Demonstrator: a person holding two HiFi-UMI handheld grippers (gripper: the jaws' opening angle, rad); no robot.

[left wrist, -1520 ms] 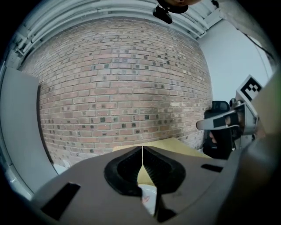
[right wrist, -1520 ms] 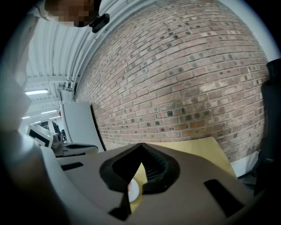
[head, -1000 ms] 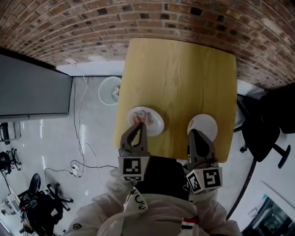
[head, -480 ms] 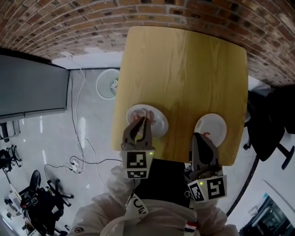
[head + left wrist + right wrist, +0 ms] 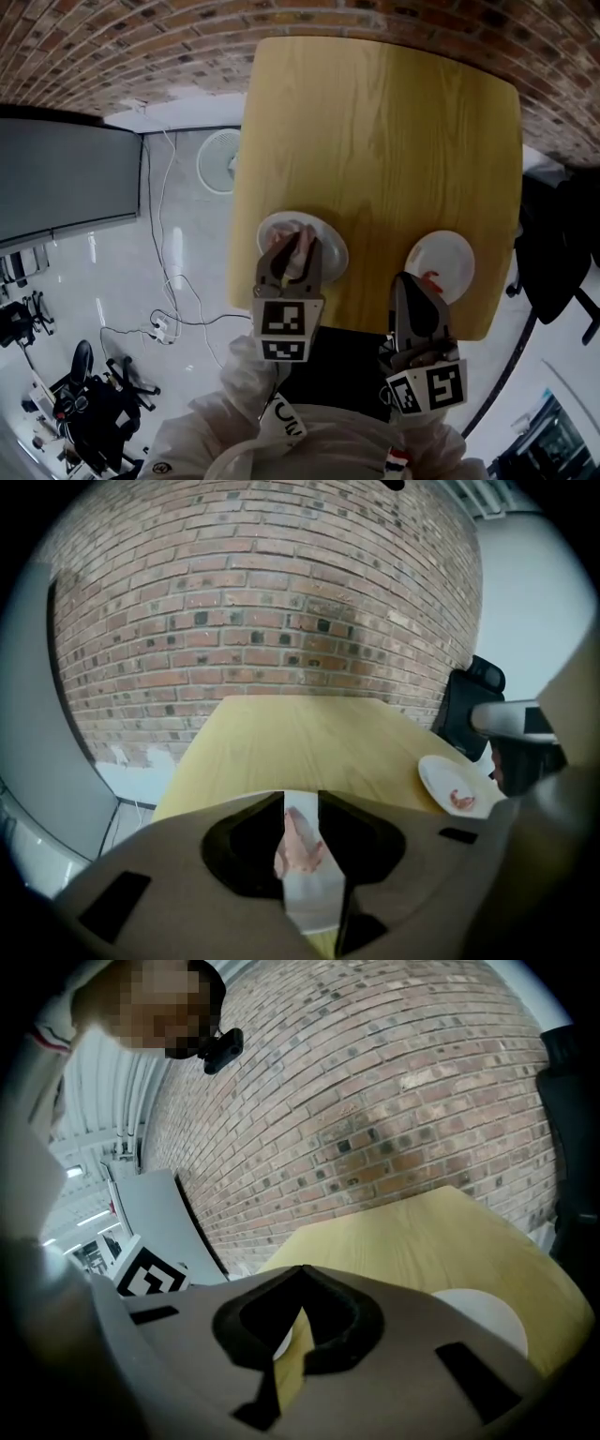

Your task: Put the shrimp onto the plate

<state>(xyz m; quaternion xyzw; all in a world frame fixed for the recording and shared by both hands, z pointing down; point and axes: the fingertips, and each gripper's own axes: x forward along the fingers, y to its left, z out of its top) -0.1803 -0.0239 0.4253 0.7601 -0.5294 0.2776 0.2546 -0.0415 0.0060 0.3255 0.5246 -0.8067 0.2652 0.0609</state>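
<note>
Your left claw [image 5: 292,248] hangs over the left plate [image 5: 333,251] near the table's [image 5: 375,141] front edge. Its jaws have just been opening and stand partly apart, and a shrimp [image 5: 300,847] shows in the gap over the plate, not pinched. Your right claw [image 5: 413,286] is closed on nothing, just short of the right plate [image 5: 455,251], where another shrimp [image 5: 429,279] lies.

In the right gripper view, the body of the right tool [image 5: 300,1274] hides the near part of the right plate [image 5: 483,1321]. In the left gripper view its shrimp [image 5: 461,801] is too small for detail.
</note>
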